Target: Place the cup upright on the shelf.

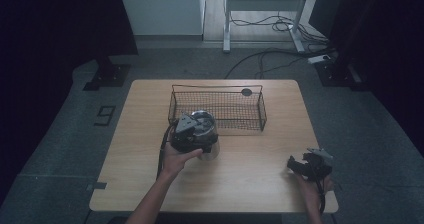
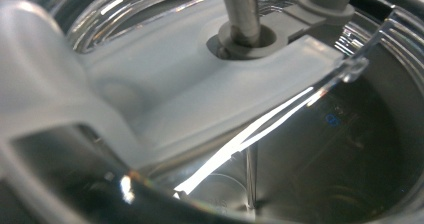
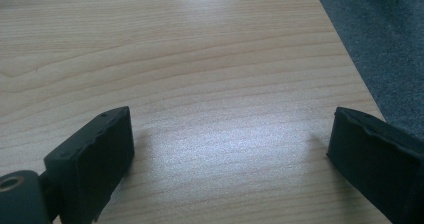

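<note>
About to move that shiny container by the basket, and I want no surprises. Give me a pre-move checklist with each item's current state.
1. Left gripper at the metal container: ok.
2. Left jaws closed on it: cannot tell.
3. Container standing on the table, outside the wire basket: ok.
4. Basket has room: ok; one small dark round thing at its far rim.
5. Right gripper open, holding nothing, over bare table: ok.

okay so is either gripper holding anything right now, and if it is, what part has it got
The right gripper is open over bare table, holding nothing. The left gripper is at the top of a clear jug; whether it grips the jug cannot be told.
</note>
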`<control>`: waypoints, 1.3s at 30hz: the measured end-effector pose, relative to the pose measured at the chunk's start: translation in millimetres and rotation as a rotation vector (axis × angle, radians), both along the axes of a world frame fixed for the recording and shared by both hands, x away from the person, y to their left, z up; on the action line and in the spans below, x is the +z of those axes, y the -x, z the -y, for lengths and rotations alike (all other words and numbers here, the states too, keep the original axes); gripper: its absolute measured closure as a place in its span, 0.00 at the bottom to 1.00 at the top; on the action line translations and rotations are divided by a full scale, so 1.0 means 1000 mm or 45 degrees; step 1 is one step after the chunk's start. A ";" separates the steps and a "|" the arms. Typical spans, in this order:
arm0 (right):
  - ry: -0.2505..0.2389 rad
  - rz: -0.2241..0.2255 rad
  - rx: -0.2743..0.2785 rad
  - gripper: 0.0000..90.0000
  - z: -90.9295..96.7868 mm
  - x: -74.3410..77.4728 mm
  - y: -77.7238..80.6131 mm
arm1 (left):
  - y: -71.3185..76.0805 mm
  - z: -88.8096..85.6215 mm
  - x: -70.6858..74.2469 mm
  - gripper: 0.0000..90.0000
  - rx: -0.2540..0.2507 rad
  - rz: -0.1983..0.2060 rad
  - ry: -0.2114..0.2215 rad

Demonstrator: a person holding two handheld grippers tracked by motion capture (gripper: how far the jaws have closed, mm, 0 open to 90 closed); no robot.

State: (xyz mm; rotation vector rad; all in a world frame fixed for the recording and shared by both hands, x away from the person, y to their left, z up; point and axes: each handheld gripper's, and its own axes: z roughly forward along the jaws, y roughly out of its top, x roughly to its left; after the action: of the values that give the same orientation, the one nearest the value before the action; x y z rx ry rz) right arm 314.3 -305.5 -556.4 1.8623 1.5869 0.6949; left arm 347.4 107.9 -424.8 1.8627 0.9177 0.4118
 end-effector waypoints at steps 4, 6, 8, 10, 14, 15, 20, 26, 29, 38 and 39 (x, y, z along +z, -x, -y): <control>0.000 0.001 -0.001 0.05 0.000 0.000 0.000 | -0.003 -0.002 0.004 0.04 0.010 0.000 0.000; 0.000 0.001 -0.002 0.05 0.000 0.000 0.000 | -0.004 -0.003 0.005 0.04 0.013 -0.001 0.004; 0.000 0.001 -0.003 0.05 0.000 0.000 0.000 | -0.007 -0.005 0.007 0.04 0.015 -0.004 0.008; 0.000 0.001 -0.003 0.05 0.000 0.000 0.000 | -0.008 -0.006 0.008 0.04 0.016 -0.004 0.014; -0.001 0.001 -0.004 0.05 0.000 0.000 0.000 | -0.010 -0.008 0.010 0.04 0.002 -0.002 0.038; 0.000 0.001 -0.003 0.05 0.000 0.000 0.000 | -0.011 -0.009 0.011 0.04 -0.004 -0.002 0.045; 0.000 0.001 -0.003 0.05 0.000 0.000 0.000 | -0.014 -0.010 0.016 0.04 0.007 0.013 0.038; -0.001 0.000 -0.005 0.05 0.000 0.000 0.000 | -0.019 -0.012 0.020 0.04 0.016 0.015 0.040; 0.000 0.001 -0.004 0.05 0.000 0.000 0.000 | -0.023 -0.013 0.023 0.04 0.023 0.018 0.031; 0.000 -0.001 -0.002 0.05 0.000 0.000 0.000 | -0.031 -0.013 0.027 0.04 0.047 0.014 0.024; 0.001 -0.001 -0.002 0.05 0.000 0.000 0.000 | -0.031 -0.013 0.028 0.04 0.046 0.016 0.021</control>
State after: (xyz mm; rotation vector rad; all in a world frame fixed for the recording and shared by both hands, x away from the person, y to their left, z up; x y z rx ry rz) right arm 314.3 -305.6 -556.3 1.8635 1.5860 0.6932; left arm 378.9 121.2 -397.1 1.8288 0.9447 0.4368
